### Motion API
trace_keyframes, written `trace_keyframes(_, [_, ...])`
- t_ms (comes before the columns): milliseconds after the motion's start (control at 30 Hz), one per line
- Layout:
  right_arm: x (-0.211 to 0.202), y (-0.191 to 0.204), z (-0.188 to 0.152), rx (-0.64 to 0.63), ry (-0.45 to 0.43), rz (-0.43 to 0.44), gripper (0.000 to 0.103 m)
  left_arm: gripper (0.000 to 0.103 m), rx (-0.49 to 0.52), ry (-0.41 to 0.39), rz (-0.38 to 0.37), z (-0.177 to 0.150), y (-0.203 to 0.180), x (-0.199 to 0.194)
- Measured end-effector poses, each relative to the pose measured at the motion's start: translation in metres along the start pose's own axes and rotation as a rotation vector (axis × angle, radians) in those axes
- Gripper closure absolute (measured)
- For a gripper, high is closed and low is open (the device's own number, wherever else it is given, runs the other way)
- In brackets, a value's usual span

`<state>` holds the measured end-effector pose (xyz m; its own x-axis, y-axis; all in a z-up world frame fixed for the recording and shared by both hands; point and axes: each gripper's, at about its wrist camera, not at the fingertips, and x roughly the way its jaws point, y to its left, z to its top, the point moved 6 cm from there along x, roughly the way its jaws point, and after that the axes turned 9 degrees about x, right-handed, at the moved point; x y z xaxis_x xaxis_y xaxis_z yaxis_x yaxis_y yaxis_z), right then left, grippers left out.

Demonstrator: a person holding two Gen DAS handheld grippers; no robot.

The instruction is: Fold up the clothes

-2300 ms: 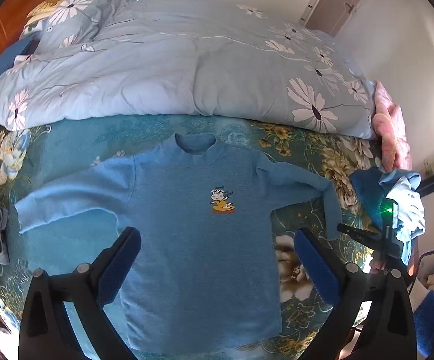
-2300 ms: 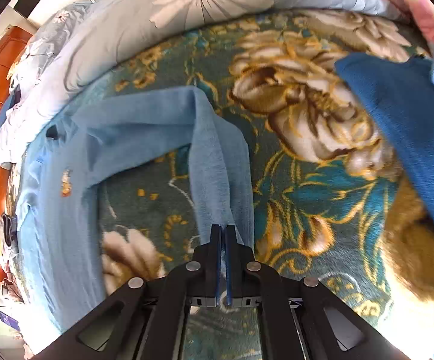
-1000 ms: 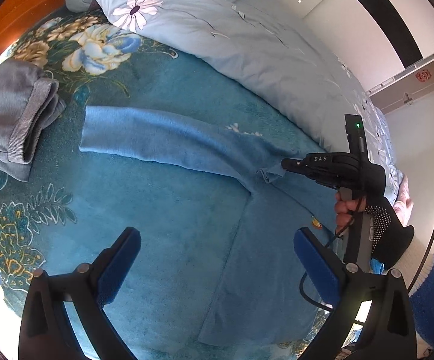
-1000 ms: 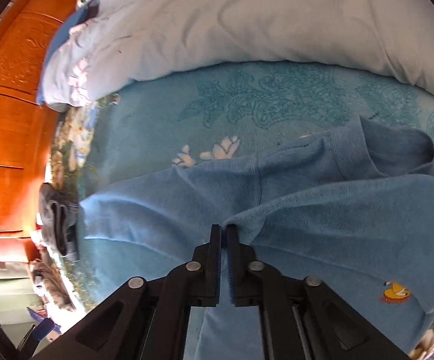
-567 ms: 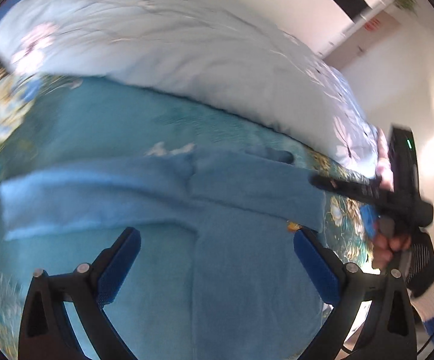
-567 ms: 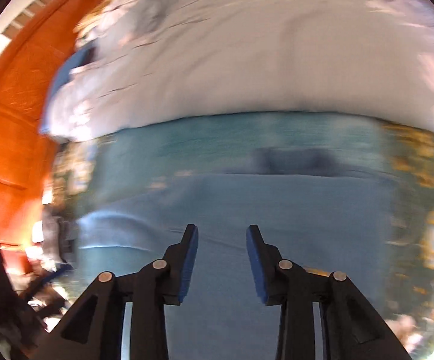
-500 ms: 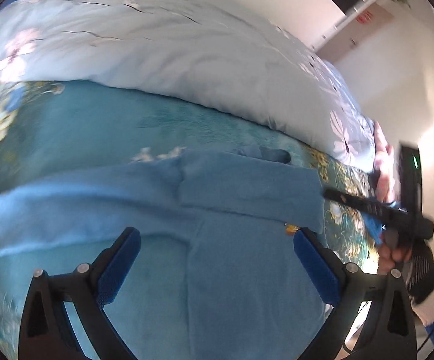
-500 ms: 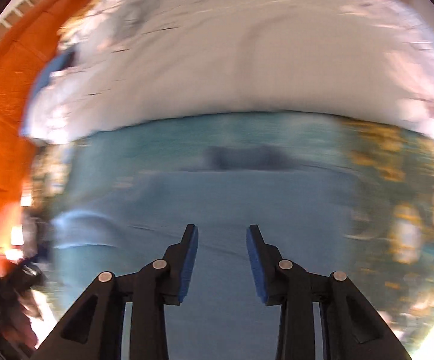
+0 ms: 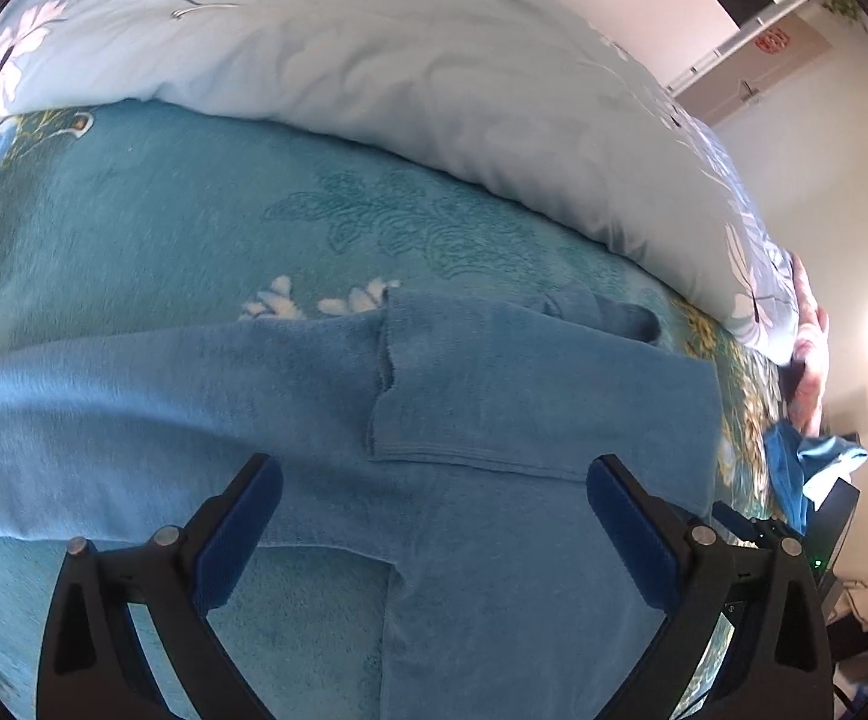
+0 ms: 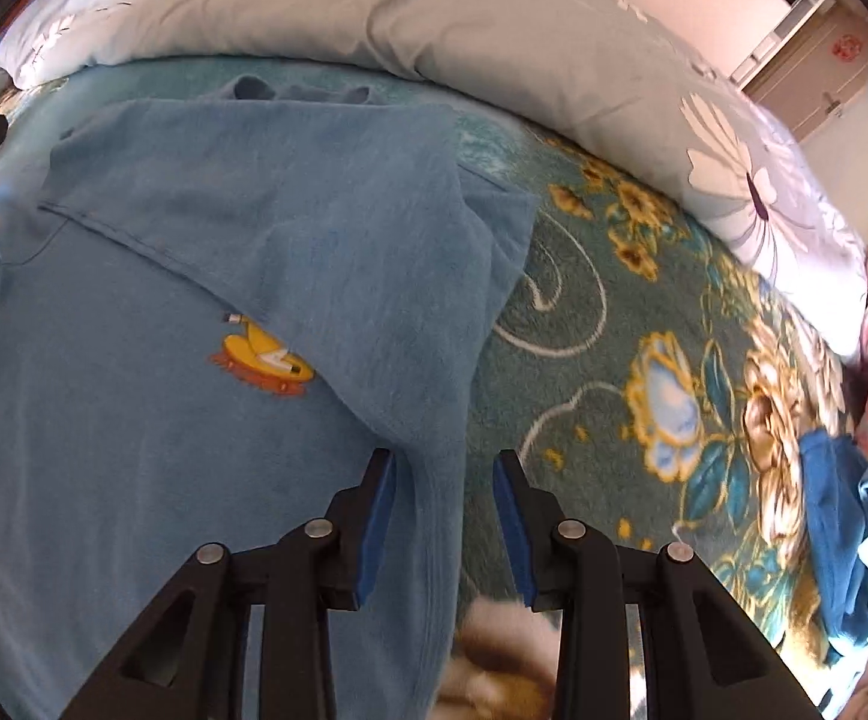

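A blue sweatshirt [image 9: 493,540] lies flat on the floral blanket [image 10: 643,330], one sleeve [image 9: 523,396] folded across its chest, while both the left gripper [image 9: 428,534] and right gripper [image 10: 442,516] hover spread wide and empty, seemingly ready for another fold.

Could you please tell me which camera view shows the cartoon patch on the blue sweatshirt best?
The right wrist view: the cartoon patch lies in plain sight on the blue sweatshirt, partly tucked under the folded sleeve. In the left wrist view the patch cannot be seen; only the sweatshirt and sleeve show.
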<state>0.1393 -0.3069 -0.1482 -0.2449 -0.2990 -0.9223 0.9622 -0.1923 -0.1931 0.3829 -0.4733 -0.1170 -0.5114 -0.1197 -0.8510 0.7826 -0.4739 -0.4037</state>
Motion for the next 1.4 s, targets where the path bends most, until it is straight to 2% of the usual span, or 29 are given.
trace_keyframes(100, [-0.003, -0.013, 0.005, 0.084, -0.049, -0.021, 0.067, 0.001, 0.015, -0.010, 0.008, 0.001, -0.001, 0.005])
trace_keyframes(233, [0.002, -0.032, 0.002, 0.165, -0.049, -0.043, 0.066, 0.002, 0.052, -0.023, 0.018, 0.004, -0.004, 0.016])
trace_keyframes(333, [0.007, -0.037, -0.001, 0.205, -0.041, -0.014, 0.066, 0.022, 0.065, 0.004, 0.002, 0.004, -0.006, 0.031])
trace_keyframes(367, [0.008, -0.039, -0.002, 0.214, -0.041, -0.008, 0.066, 0.031, 0.063, 0.018, -0.004, 0.003, -0.007, 0.036])
trace_keyframes(533, [0.014, -0.045, -0.004, 0.239, -0.056, -0.010, 0.061, 0.048, 0.034, 0.040, -0.033, -0.006, -0.005, 0.050])
trace_keyframes(633, [0.014, -0.047, -0.009, 0.259, -0.059, -0.009, 0.057, 0.058, -0.026, 0.023, -0.094, -0.011, -0.003, 0.050])
trace_keyframes(700, [0.015, -0.047, -0.010, 0.267, -0.058, -0.008, 0.057, 0.068, -0.083, 0.007, -0.134, -0.012, 0.000, 0.049])
trace_keyframes(733, [0.015, -0.047, -0.010, 0.266, -0.058, -0.008, 0.057, 0.071, -0.112, 0.000, -0.154, -0.013, 0.001, 0.049])
trace_keyframes(833, [0.016, -0.047, -0.010, 0.264, -0.058, -0.007, 0.057, 0.088, -0.193, -0.027, -0.194, -0.014, 0.005, 0.047])
trace_keyframes(867, [0.016, -0.047, -0.010, 0.264, -0.059, -0.004, 0.057, 0.096, -0.207, -0.033, -0.195, -0.014, 0.006, 0.046])
trace_keyframes(1067, [0.013, -0.046, -0.010, 0.244, -0.073, -0.006, 0.056, 0.100, -0.284, -0.062, -0.182, -0.024, 0.004, 0.021])
trace_keyframes(1200, [0.012, -0.047, -0.010, 0.242, -0.073, 0.002, 0.055, 0.100, -0.315, 0.008, -0.146, -0.057, 0.009, 0.019])
trace_keyframes(1300, [0.013, -0.048, -0.010, 0.253, -0.059, 0.019, 0.055, 0.100, -0.334, 0.027, -0.134, -0.072, 0.016, 0.024])
trace_keyframes(1400, [0.006, -0.048, -0.011, 0.254, -0.040, 0.050, 0.054, 0.100, -0.314, 0.027, -0.123, -0.071, 0.016, 0.029])
